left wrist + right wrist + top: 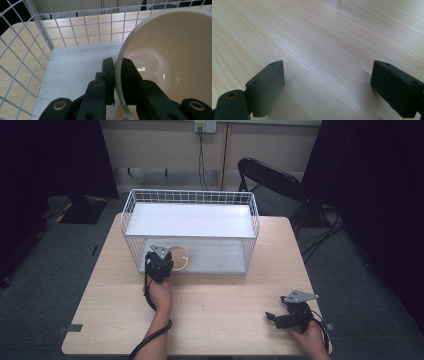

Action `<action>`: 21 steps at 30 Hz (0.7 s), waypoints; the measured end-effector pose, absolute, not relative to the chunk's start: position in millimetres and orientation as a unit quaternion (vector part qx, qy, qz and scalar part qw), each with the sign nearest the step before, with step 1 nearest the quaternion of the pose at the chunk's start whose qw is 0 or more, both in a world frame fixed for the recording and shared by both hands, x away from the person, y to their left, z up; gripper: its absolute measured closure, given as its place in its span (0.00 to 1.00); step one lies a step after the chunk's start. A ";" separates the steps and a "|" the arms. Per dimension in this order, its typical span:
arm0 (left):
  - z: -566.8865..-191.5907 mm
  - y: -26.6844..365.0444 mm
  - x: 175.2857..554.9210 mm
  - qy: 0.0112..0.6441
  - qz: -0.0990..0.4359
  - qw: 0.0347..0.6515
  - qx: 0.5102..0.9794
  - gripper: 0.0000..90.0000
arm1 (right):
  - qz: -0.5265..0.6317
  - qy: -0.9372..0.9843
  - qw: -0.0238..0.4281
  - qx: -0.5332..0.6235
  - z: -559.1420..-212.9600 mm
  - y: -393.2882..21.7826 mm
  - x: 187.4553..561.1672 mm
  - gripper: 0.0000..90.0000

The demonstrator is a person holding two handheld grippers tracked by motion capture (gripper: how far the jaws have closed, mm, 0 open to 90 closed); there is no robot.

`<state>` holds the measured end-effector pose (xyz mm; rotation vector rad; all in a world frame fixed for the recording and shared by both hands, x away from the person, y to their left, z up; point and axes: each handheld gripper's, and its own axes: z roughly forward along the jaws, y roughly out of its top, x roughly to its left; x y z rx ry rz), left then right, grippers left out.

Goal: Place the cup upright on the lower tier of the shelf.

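High view: one bowl [179, 257], rim clamped by left hand-held gripper [161, 263], one wire rack [192, 196]; right hand-held gripper [270, 316] gapes.

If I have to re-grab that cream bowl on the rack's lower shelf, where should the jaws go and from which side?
Take the bowl by its rim wall, one jaw inside and one outside, as the left gripper does now. Come in from the open front of the wire rack, since mesh closes the sides and the upper shelf blocks a top approach. The thin, upright rim probably suits a narrow pinch.

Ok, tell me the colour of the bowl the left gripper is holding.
Cream white, glossy inside. The bowl shows best in the left gripper view, pinched at its rim by the left gripper.
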<state>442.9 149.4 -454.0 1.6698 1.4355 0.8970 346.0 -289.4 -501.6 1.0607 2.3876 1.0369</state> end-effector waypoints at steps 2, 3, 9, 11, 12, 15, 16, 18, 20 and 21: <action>-453.7 149.4 443.2 0.559 0.350 0.372 0.653 0.91 | 0.364 0.838 0.165 0.372 -501.6 -289.4 346.0 0.13; -453.4 149.8 443.2 0.561 0.347 0.375 0.652 0.91 | 0.364 0.838 0.165 0.372 -501.6 -289.4 346.0 0.13; -451.9 150.7 444.4 0.559 0.350 0.381 0.648 0.85 | 0.364 0.838 0.165 0.372 -501.6 -289.5 345.9 0.13; -452.2 150.3 444.3 0.557 0.355 0.383 0.646 0.82 | 0.364 0.838 0.165 0.372 -501.6 -289.5 345.9 0.13; -452.3 150.3 444.3 0.557 0.359 0.386 0.642 0.78 | 0.364 0.838 0.165 0.372 -501.6 -289.5 345.9 0.13; -451.5 152.3 444.4 0.557 0.366 0.395 0.633 0.58 | 0.364 0.838 0.165 0.372 -501.6 -289.5 345.9 0.13; -451.1 154.0 445.0 0.556 0.365 0.402 0.629 0.54 | 0.364 0.838 0.165 0.372 -501.6 -289.5 345.9 0.13; -450.8 154.6 444.9 0.554 0.370 0.402 0.629 0.48 | 0.364 0.838 0.165 0.372 -501.6 -289.5 345.9 0.13; -450.4 157.1 445.7 0.550 0.368 0.409 0.628 0.44 | 0.364 0.838 0.165 0.372 -501.6 -289.5 345.9 0.13; -450.2 157.7 445.7 0.545 0.372 0.411 0.629 0.42 | 0.364 0.838 0.165 0.372 -501.6 -289.5 345.9 0.13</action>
